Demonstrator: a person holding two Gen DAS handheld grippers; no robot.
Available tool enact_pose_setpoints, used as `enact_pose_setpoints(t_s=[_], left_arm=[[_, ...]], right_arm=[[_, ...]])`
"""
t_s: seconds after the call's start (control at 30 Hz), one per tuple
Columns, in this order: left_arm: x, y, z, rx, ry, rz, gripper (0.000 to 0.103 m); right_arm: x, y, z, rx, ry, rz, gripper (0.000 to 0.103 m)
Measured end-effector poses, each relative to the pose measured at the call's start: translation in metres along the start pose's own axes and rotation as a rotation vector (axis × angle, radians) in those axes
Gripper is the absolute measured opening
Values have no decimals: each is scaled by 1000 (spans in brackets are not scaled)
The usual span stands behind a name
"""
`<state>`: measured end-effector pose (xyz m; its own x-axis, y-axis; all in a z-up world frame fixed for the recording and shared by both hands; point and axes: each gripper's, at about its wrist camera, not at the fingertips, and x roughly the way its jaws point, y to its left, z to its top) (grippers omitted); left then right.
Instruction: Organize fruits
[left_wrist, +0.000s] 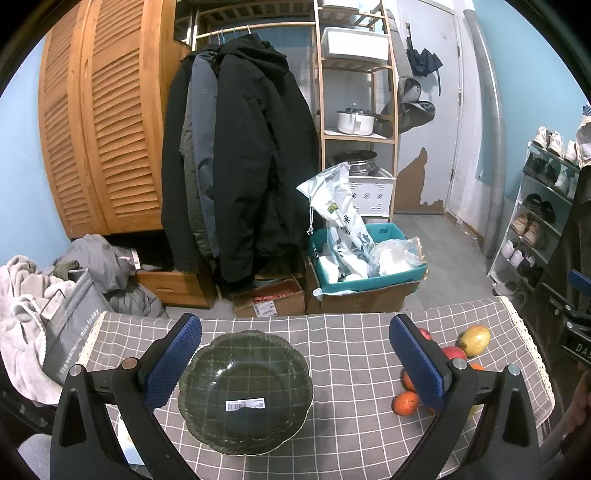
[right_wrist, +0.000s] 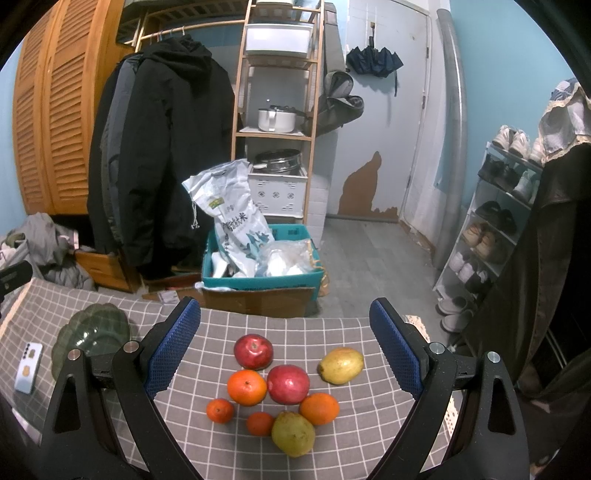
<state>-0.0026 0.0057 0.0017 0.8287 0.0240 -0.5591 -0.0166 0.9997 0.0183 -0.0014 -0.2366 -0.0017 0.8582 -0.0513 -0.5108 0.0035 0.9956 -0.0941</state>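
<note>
now we are holding both claws wide open and empty. our right gripper (right_wrist: 284, 354) is hovering directly over the fruit pile (right_wrist: 284, 387), so it is the nearer one; the bowl (right_wrist: 92, 332) is lying well to its left. our left gripper (left_wrist: 295, 365) is framing that bowl (left_wrist: 245, 391), with the fruit off to its right. only the right view is showing the whole pile and a phone (right_wrist: 28, 365) beside the bowl.
</note>
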Motion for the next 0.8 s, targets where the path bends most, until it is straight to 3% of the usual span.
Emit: enact_pose_setpoints(t_s=[0.8], left_arm=[[2,-2,1,-3,3,-1,102]], right_arm=[[0,2,-2,-3,4,-1,91]])
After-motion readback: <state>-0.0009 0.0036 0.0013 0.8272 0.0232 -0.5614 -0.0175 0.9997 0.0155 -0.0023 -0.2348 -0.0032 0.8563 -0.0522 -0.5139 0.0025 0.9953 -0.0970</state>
